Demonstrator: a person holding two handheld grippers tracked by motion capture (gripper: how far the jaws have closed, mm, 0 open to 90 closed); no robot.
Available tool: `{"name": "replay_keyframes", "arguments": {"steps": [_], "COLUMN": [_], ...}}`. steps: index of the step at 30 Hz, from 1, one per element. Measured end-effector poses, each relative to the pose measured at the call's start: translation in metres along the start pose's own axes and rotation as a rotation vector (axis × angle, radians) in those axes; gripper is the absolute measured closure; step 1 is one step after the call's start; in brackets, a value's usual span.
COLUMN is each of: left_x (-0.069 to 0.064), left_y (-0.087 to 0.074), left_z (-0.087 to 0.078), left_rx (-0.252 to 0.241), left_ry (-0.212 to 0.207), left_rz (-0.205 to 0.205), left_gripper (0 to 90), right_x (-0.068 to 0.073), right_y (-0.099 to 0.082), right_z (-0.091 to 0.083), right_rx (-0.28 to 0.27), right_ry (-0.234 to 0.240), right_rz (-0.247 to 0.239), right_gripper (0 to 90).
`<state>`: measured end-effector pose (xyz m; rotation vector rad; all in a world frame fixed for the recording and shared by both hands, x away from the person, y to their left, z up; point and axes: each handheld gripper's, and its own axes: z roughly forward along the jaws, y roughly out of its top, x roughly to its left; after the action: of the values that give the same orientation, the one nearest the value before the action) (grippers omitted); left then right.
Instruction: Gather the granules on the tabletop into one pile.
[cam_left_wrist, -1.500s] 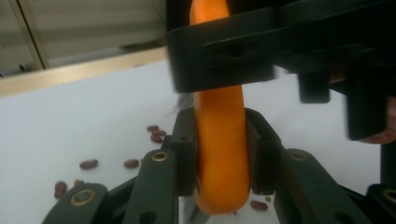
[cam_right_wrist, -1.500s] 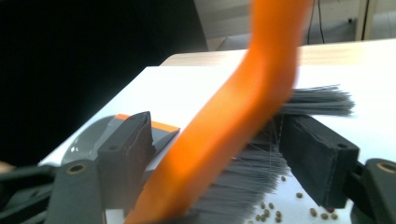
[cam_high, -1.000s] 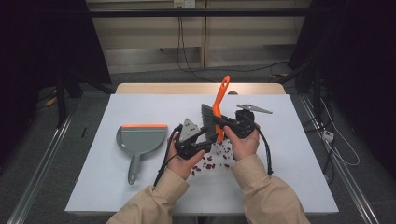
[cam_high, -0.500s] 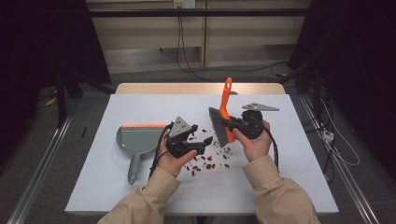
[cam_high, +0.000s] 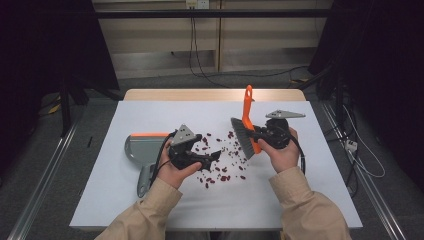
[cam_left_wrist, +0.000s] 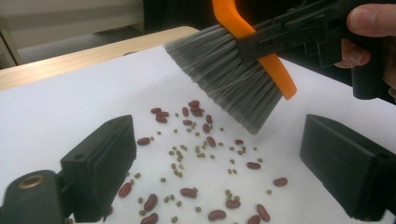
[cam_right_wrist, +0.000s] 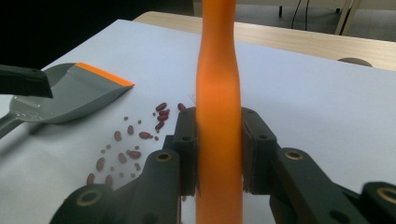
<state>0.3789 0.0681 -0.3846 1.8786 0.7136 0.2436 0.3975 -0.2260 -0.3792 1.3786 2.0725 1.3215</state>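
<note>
A hand brush (cam_high: 247, 111) with an orange handle and grey bristles is held above the white table (cam_high: 150, 200), bristles pointing down and left. My right gripper (cam_high: 253, 134) is shut on its handle (cam_right_wrist: 218, 93). Red beans and small green ones (cam_high: 220, 155) lie scattered between the two hands. Just left of them, my left gripper (cam_high: 212, 157) is low over the table and open; its jaws (cam_left_wrist: 224, 168) frame the beans (cam_left_wrist: 196, 149) and the bristles (cam_left_wrist: 233, 79). A grey dustpan (cam_high: 142, 147) with an orange lip lies flat behind the left hand.
A bare wooden strip (cam_high: 210, 95) runs along the table's far edge. Dark floor, metal rails and cables (cam_high: 360, 160) surround the table. The dustpan (cam_right_wrist: 70, 95) lies left of the beans (cam_right_wrist: 135, 140) in the right gripper view.
The hands have drawn apart: my right gripper carried the brush to the right and my left gripper shifted left. The beans between them are now uncovered.
</note>
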Motion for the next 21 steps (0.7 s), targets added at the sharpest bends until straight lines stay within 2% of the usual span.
{"name": "replay_keyframes", "arguments": {"steps": [8,12,21], "left_x": [0.011,0.019,0.035], "left_y": [-0.001,-0.004,-0.011], "left_z": [-0.017,-0.026,-0.040], "left_rx": [0.015,0.021,0.034], "left_ry": [-0.008,-0.010,-0.010], "left_rz": [0.012,0.011,0.009], "left_gripper": [6.7,5.8,5.4], "right_x": [-0.009,-0.013,-0.029], "right_y": [-0.003,-0.003,-0.004], "right_z": [-0.004,-0.008,-0.016], "right_rx": [0.031,0.035,0.049], "right_ry": [-0.010,-0.031,-0.076], "right_rz": [-0.013,-0.023,-0.009], "right_gripper": [71.5,71.5,71.5]}}
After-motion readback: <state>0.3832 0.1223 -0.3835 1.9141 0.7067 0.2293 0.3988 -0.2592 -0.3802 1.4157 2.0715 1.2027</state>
